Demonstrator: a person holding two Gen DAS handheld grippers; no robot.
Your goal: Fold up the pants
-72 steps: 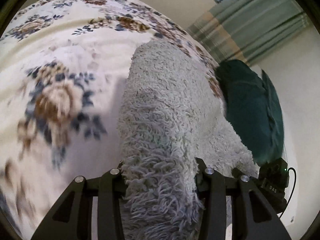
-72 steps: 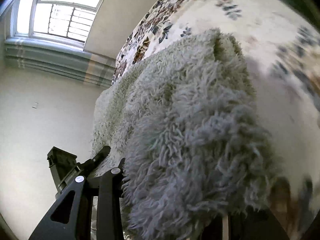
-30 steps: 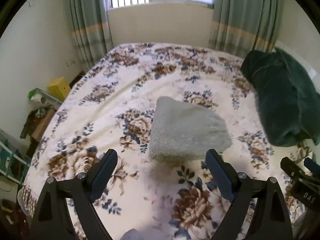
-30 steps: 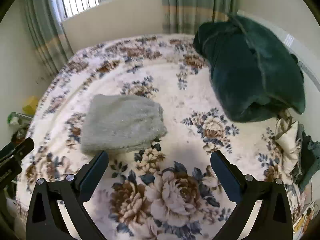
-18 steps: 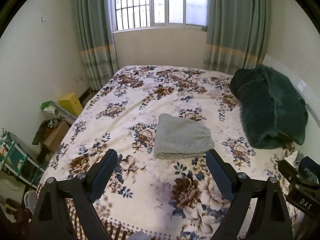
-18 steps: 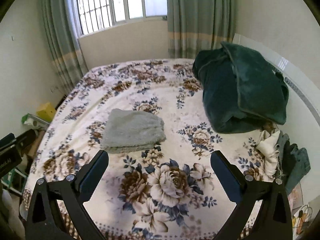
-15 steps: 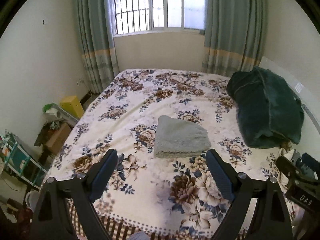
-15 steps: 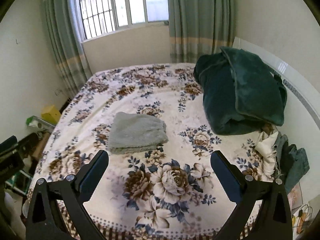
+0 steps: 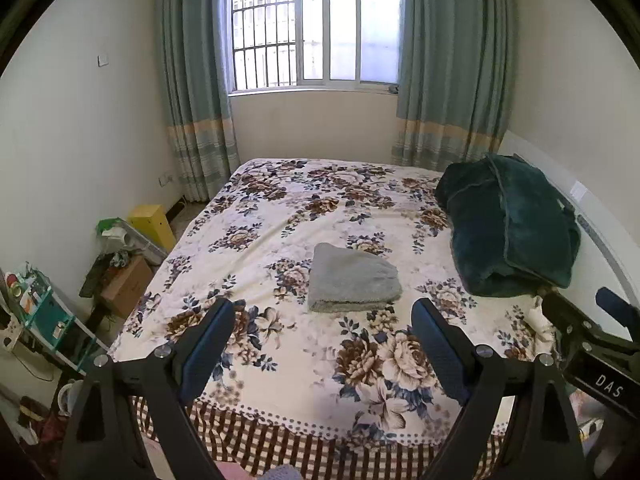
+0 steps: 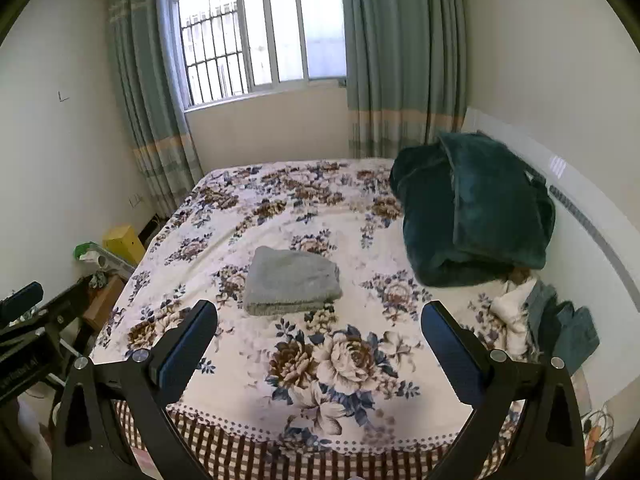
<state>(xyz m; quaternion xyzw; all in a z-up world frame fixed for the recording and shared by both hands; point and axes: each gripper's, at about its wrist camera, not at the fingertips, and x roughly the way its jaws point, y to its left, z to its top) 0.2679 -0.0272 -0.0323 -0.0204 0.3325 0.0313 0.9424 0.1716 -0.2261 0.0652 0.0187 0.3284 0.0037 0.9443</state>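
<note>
The fluffy grey pants (image 9: 352,278) lie folded in a compact bundle in the middle of the floral bed (image 9: 304,364); they also show in the right wrist view (image 10: 290,282). My left gripper (image 9: 323,320) is open and empty, held well back from the bed's near edge. My right gripper (image 10: 318,322) is open and empty too, at about the same distance. Part of the right gripper (image 9: 592,344) shows at the right edge of the left wrist view.
A dark green blanket (image 9: 508,236) is heaped at the bed's right side by the headboard. Folded clothes (image 10: 560,320) lie at the right near corner. A yellow box (image 9: 154,220), a cardboard box and a cluttered shelf (image 9: 40,312) stand left of the bed.
Both grippers let go of the pants, which now lie folded on the bed. Both have drawn back and up, away from the bed, so the whole room shows.
</note>
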